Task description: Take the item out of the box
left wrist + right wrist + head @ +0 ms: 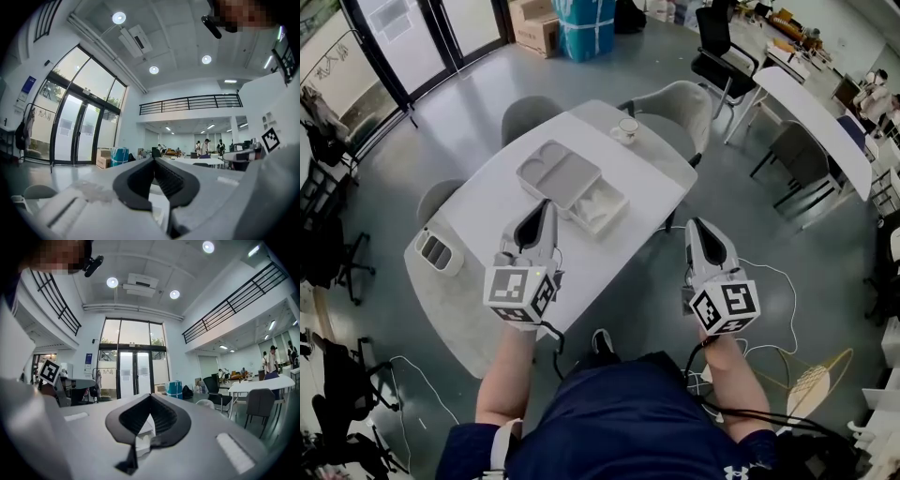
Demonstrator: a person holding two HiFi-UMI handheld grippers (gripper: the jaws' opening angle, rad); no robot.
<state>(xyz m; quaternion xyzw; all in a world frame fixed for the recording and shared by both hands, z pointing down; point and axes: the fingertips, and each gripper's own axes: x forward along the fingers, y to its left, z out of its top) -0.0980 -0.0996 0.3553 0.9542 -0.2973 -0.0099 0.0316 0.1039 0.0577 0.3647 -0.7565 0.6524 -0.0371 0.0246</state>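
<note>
So here's what we've got: the box (602, 208) sits open around the middle of the white table (492, 202), with its grey lid (558, 172) flipped back flat at the 10 o'clock side. The item (598, 199) is in the white bottom half of the box. It's pale on pale from the head view, so we can't really make out its shape.

The left claw (547, 206) hangs over the table at about 7 o'clock from the box, tips pointing at the box's near edge and just beside it. We can't tell if it's touching. In the left gripper view its two dark jaws come together at the tips, with only a teardrop gap behind them and nothing pinched there.

The right claw (698, 225) is out at roughly 4 o'clock from the box, past the table's edge and over the grey floor (787, 281), well apart from the box. The right gripper view shows the same deal: jaws closed tip to tip, nothing clamped.

Other stuff: a cup (627, 127) on a saucer at 1 o'clock from the box near the far end of the table, a small white holder (437, 249) with two slots at 8 o'clock by the table's left edge, and grey chairs (531, 114) tucked around the table
</note>
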